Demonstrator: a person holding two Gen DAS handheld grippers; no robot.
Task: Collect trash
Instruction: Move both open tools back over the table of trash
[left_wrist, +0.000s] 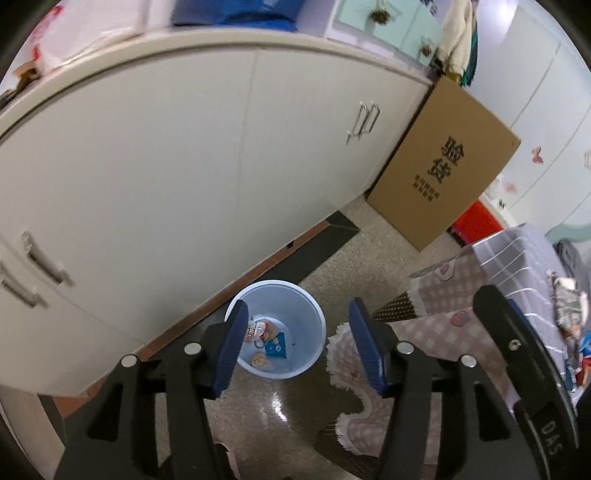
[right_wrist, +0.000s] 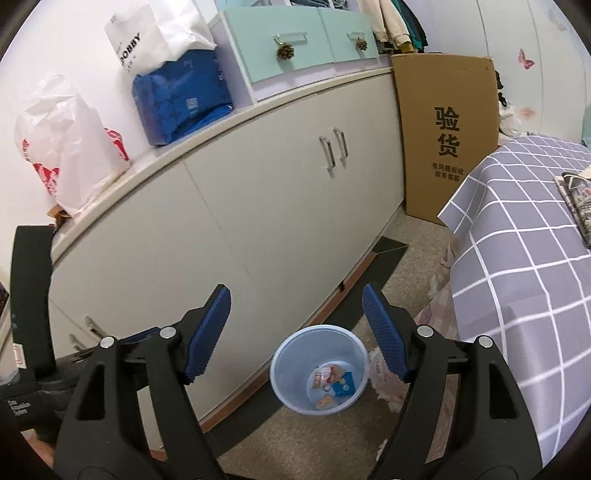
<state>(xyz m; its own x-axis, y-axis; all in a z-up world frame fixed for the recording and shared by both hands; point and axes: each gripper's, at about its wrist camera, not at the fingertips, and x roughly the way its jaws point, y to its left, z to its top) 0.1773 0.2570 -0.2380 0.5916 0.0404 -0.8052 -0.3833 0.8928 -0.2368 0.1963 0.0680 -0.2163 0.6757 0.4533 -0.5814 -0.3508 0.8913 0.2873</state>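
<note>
A pale blue bin (left_wrist: 306, 328) stands on the floor by the cabinet base; it also shows in the right wrist view (right_wrist: 291, 373). Several wrappers (left_wrist: 267, 341) lie in its bottom, also seen in the right wrist view (right_wrist: 332, 382). My left gripper (left_wrist: 297, 332) is open and empty, high above the bin. My right gripper (right_wrist: 295, 314) is open and empty, above and short of the bin. More trash (left_wrist: 569, 310) lies on the table at the right.
A long cream cabinet (left_wrist: 166, 155) runs along the left. A cardboard box (left_wrist: 443, 158) leans at its end. A table with a grey checked cloth (right_wrist: 524, 266) stands at the right. A pink checked cloth (left_wrist: 436, 332) hangs beside the bin.
</note>
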